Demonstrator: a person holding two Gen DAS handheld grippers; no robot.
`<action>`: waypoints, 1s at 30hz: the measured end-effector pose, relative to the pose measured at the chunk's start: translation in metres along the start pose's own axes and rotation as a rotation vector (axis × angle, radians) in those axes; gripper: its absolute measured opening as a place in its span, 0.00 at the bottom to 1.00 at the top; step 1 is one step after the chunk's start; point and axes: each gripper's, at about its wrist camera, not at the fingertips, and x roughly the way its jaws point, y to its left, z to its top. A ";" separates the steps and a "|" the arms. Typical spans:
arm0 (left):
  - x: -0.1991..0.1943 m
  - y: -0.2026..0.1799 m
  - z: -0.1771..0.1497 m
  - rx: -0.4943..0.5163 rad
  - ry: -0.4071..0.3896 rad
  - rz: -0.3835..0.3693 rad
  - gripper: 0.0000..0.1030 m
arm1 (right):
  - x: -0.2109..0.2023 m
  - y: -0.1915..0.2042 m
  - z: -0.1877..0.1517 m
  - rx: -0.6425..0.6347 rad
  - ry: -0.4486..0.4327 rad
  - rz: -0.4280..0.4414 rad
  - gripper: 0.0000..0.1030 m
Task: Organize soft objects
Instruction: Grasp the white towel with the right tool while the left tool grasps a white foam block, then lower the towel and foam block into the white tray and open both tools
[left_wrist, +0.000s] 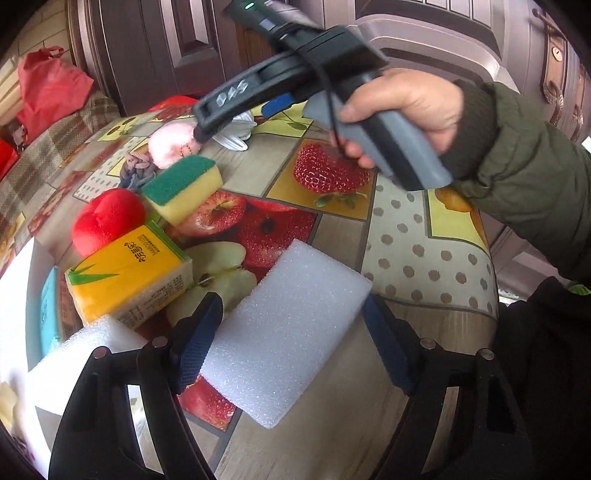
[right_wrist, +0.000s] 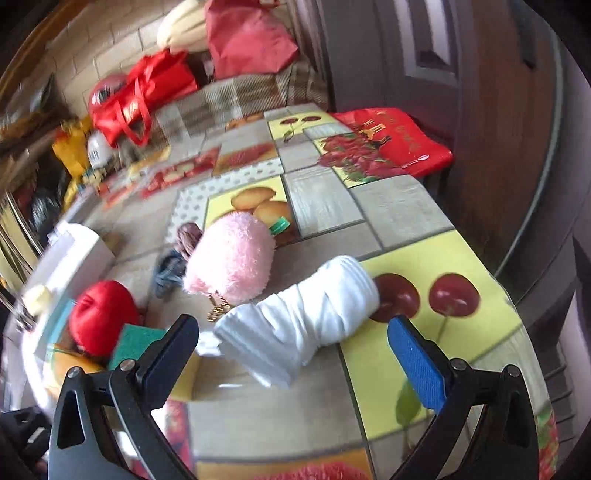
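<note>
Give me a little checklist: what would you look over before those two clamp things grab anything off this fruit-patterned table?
1. Left gripper jaws spread wide: ok.
2. White rectangular foam block lies between the left jaws, not yet squeezed: ok.
3. Right gripper jaws open: ok.
4. Rolled white cloth lies ahead of the right jaws, untouched: ok.
5. Fluffy pink pompom sits close beside the cloth and could get caught: not ok.
6. Where the soft things should end up: cannot tell.

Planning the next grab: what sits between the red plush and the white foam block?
In the left wrist view, a yellow tissue pack lies between red plush and white foam block.
</note>
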 end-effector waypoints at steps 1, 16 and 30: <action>0.001 0.000 0.001 0.001 0.001 0.001 0.76 | 0.004 0.003 0.000 -0.023 0.008 -0.015 0.79; -0.036 0.018 -0.007 -0.086 -0.196 0.053 0.67 | -0.053 0.004 -0.026 0.043 -0.228 0.100 0.40; -0.110 0.051 -0.049 -0.292 -0.517 0.392 0.67 | -0.092 0.036 -0.040 0.069 -0.466 0.199 0.40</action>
